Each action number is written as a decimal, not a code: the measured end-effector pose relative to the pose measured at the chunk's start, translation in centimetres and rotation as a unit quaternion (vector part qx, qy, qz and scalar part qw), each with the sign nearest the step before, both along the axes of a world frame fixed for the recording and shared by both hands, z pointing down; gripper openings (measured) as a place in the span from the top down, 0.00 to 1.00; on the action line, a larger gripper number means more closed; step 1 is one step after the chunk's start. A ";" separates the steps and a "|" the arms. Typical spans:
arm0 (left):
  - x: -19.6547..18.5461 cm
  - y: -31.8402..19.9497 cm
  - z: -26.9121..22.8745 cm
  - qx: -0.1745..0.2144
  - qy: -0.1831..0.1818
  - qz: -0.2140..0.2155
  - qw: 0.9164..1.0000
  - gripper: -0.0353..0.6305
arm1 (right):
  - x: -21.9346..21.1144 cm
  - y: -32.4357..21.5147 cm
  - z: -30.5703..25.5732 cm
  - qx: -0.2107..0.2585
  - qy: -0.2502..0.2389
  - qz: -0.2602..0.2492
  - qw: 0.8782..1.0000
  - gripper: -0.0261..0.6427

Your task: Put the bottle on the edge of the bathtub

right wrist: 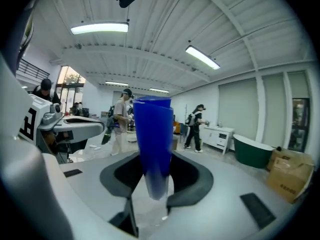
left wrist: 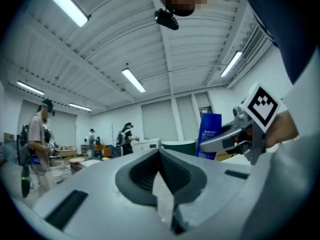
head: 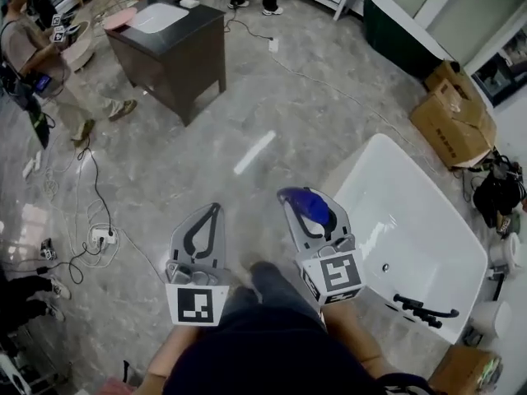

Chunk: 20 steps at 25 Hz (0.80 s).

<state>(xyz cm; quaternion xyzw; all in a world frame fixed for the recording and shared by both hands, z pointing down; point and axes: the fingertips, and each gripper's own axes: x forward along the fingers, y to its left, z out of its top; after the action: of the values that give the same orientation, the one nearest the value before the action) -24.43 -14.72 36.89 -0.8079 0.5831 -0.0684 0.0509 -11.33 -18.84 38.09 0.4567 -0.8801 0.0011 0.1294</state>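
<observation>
Right tongs (head: 306,208) are clasping the bottle (right wrist: 152,144), left tongs (head: 216,208) sitting clenched empty; nothing's resting on the bathtub (head: 381,141) edge yet

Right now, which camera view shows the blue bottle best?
The right gripper view: the blue bottle stands large between the jaws. The head view shows it foreshortened from above; the left gripper view, small and partly hidden.

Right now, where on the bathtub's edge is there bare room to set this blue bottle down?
The bathtub rim is bare along its short end toward the dark cabinet and along the long side by the cardboard boxes. The corner by the black faucet is crowded.
</observation>
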 end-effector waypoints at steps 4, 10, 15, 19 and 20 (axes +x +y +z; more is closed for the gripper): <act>6.9 -3.0 -0.1 0.002 -0.008 0.095 0.995 0.94 | 7.6 -1.0 0.4 -0.001 -0.002 0.096 0.995 0.72; 16.6 -4.6 -0.3 0.009 -0.006 0.214 0.977 0.95 | 17.9 0.0 1.0 -0.005 -0.006 0.214 0.977 0.72; 23.2 -5.0 0.1 0.004 -0.023 0.292 0.956 0.94 | 24.9 1.4 1.4 -0.013 -0.004 0.295 0.955 0.72; 27.0 -5.3 0.3 0.003 -0.023 0.321 0.947 0.95 | 28.9 2.0 1.7 -0.017 -0.001 0.328 0.944 0.72; 27.8 -5.4 0.4 0.001 -0.023 0.327 0.945 0.95 | 29.6 2.1 1.7 -0.017 -0.001 0.334 0.942 0.72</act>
<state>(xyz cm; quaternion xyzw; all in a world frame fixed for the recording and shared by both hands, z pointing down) 3.33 -20.07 37.28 -0.9523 0.2859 -0.0655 0.0847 18.28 -16.78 39.84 0.7225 -0.6767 0.0600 0.1283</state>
